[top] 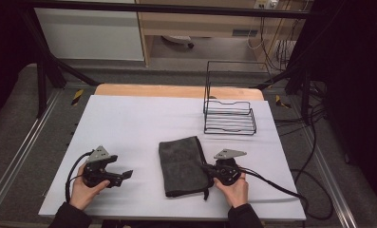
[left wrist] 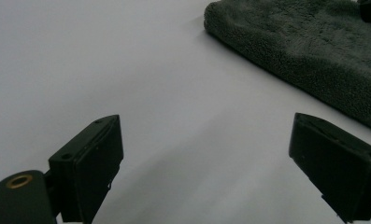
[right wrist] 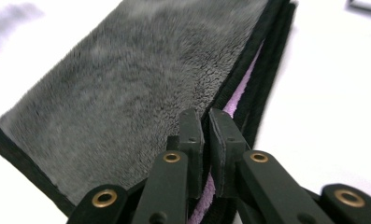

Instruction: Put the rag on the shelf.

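Note:
A folded grey towel (top: 183, 164) with a black hem lies on the white table (top: 138, 118), near the front middle. My right gripper (top: 206, 167) is at its right edge. In the right gripper view the jaws (right wrist: 205, 123) stand almost together, pinching the hem of the towel's (right wrist: 127, 93) top layer, and a purple underside shows below them. My left gripper (top: 127, 175) rests low over the table left of the towel, pointing toward it. Its jaws (left wrist: 206, 135) stand wide apart over bare table, with the towel (left wrist: 314, 42) farther off.
A black wire rack (top: 230, 116) stands at the back right of the table. Cables trail from both grippers, the right one running off the table's right edge. A wooden board edge (top: 176, 90) borders the far side.

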### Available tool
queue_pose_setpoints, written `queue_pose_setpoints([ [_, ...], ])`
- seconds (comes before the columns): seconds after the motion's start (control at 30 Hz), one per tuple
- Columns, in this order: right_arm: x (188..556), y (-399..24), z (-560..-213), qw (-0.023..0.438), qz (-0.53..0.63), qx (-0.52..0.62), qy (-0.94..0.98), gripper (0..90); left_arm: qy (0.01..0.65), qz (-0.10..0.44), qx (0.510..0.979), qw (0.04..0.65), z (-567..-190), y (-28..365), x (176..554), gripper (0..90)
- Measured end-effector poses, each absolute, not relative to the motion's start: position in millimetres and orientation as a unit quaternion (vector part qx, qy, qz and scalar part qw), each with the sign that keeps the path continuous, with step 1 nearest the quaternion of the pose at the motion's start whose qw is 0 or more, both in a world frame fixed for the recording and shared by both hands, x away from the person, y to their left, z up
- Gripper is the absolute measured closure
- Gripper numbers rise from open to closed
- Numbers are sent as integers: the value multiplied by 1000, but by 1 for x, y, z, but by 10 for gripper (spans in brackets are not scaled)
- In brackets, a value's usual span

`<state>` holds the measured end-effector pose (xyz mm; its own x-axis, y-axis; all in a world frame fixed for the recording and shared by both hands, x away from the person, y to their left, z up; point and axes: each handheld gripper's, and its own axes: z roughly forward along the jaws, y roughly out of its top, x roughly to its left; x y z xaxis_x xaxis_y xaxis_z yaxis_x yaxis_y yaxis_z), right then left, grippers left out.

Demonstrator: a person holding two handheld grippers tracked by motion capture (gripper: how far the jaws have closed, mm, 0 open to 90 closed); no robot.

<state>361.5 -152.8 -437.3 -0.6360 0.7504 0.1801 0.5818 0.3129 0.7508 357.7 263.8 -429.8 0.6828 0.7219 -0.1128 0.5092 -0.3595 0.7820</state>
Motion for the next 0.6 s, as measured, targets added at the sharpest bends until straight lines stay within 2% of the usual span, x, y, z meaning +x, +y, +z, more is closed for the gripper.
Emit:
queue_pose_setpoints([
  [0.17, 363, -157, -435, 129, 399, 413, 808, 830, 385, 116, 814, 420, -426, 251, 356, 109],
  [0.2, 364, -157, -438, 129, 393, 413, 811, 764, 387, 112, 813, 421, -425, 247, 355, 114],
  [0.27, 365, -157, -440, 131, 392, 411, 812, 739, 388, 108, 813, 420, -422, 237, 353, 119],
  [0.33, 365, -164, -437, 120, 409, 410, 806, 650, 385, 104, 817, 416, -419, 224, 349, 145],
  [0.6, 358, -189, -437, 128, 406, 419, 802, 602, 374, 60, 838, 394, -418, 166, 340, 238],
])
